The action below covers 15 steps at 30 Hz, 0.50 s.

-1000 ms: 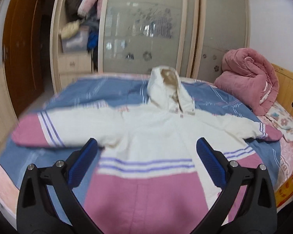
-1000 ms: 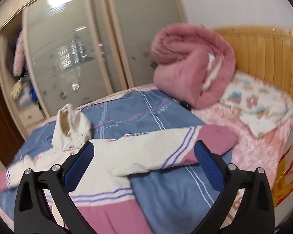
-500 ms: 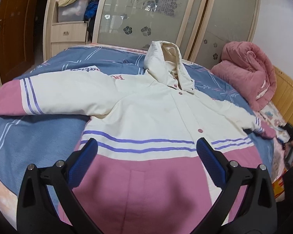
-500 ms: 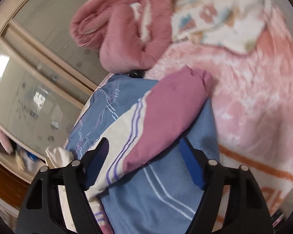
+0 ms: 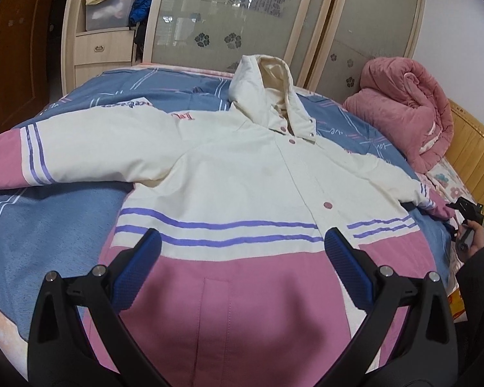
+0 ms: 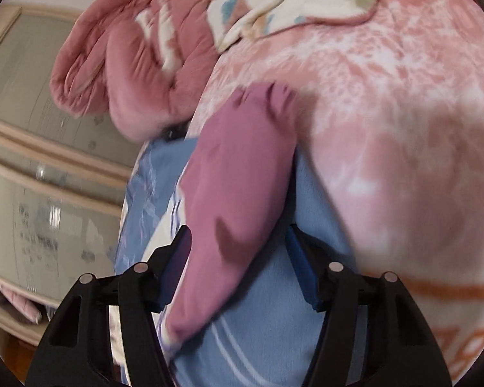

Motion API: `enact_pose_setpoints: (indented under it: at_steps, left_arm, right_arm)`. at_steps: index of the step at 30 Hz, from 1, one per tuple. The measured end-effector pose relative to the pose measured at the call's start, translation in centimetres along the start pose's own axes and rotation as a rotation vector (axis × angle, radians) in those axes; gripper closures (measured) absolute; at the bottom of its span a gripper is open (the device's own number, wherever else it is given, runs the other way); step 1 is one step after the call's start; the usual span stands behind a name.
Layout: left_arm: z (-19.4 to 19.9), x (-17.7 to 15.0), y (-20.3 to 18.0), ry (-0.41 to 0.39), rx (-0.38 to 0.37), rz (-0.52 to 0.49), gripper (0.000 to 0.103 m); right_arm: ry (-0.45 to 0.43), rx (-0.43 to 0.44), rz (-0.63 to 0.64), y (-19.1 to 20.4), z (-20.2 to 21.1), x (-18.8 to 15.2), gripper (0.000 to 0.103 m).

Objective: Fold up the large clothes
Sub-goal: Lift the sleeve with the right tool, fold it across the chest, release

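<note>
The left claw (image 5: pixel 242 254) hung with its jaws wide apart over the pink hem of the jacket (image 5: pixel 248 174), which lay face up and spread flat on the bed (image 5: pixel 58 213), hood farthest. The right claw (image 6: pixel 238 267) stood open astride the pink cuff (image 6: pixel 242 174) of one sleeve, its pads on either side of it. Pink lettering near the jacket's shoulder was too small to read. A rolled pink quilt (image 5: pixel 406 109) sat beyond.

Right gripper (image 6: pixel 238 258), jaws apart, straddling the pink sleeve cuff (image 6: pixel 238 193) of the jacket; pad contact with the fabric cannot be judged through the blur. The cuff lies on a blue blanket (image 6: pixel 274 329), beside a pink sheet (image 6: pixel 403 161) and a rolled pink quilt (image 6: pixel 135 64).
</note>
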<state>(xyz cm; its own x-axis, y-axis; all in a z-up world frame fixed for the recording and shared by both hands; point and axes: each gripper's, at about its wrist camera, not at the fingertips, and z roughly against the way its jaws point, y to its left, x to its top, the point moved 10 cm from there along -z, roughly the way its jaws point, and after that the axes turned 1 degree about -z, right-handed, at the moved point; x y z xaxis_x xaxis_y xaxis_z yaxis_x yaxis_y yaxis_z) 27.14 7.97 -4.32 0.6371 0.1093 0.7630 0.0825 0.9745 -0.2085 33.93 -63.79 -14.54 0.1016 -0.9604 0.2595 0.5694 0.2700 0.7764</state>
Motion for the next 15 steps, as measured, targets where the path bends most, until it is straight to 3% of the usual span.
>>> enact_pose_setpoints:
  at_steps: [2, 6, 7, 10, 11, 15]
  left_arm:
    - [-0.2, -0.1, 0.0, 0.001, 0.011, -0.009, 0.002]
    - [-0.5, -0.2, -0.2, 0.011, 0.010, -0.005, 0.002]
    - [-0.5, -0.1, -0.3, 0.009, 0.009, -0.007, 0.002]
    - [-0.3, 0.1, -0.8, 0.000, 0.007, -0.016, 0.002]
    - [-0.2, 0.2, -1.0, -0.004, 0.003, -0.016, 0.002]
    - [0.1, 0.6, -1.8, -0.020, -0.001, -0.030, 0.002]
  right_arm:
    - [-0.023, 0.027, -0.016, 0.0, -0.7, 1.0, 0.050]
    - [-0.082, 0.037, 0.002, 0.6, -1.3, 2.7, 0.086]
    - [-0.108, 0.035, 0.027, 1.3, -0.7, 2.8, 0.090]
    - [-0.250, 0.014, 0.229, 6.9, 2.3, 2.6, 0.092]
    - [-0.334, 0.018, 0.366, 10.6, 4.0, 1.8, 0.092]
    - [-0.526, 0.054, 0.750, 21.7, 7.9, -4.5, 0.092]
